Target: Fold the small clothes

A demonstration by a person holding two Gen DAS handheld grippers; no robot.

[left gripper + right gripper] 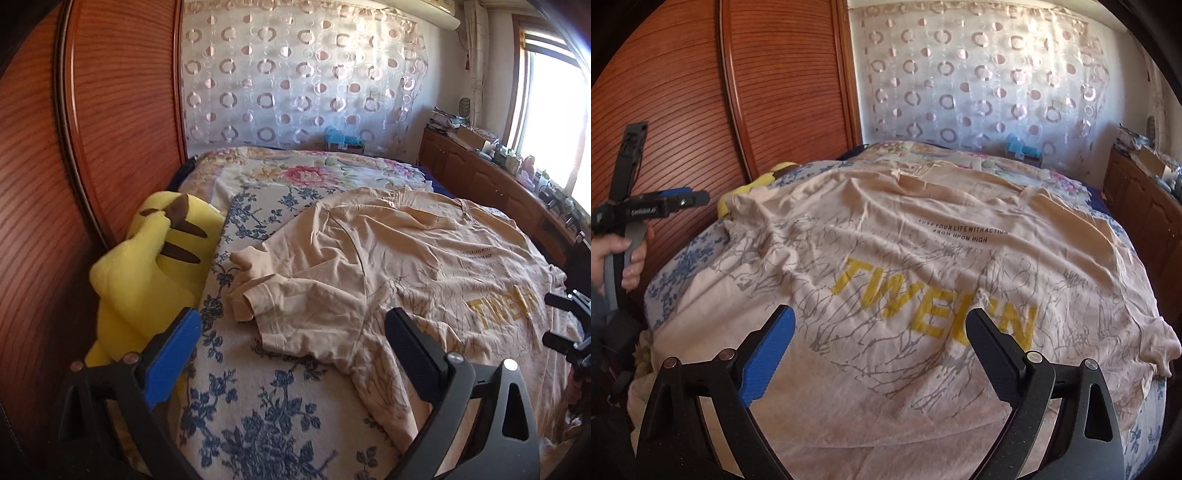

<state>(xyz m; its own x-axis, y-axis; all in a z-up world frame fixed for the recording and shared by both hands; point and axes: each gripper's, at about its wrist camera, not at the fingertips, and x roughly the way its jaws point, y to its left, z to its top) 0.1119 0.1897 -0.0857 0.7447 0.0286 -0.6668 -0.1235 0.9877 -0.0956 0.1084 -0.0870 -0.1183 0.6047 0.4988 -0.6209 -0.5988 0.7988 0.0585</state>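
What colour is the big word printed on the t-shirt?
Yellow, on the beige t-shirt; clearest in the right wrist view.

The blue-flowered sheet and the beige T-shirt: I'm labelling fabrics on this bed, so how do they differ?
The blue-flowered sheet is pale with dark blue blossoms; the beige T-shirt is tan, with grey branch lines and yellow lettering. The sheet lies underneath, right on the bed; the T-shirt is spread on top of it. The sheet looks fairly smooth; the T-shirt is wrinkled, one sleeve bunched up. Both lie flat, and nothing grips either.
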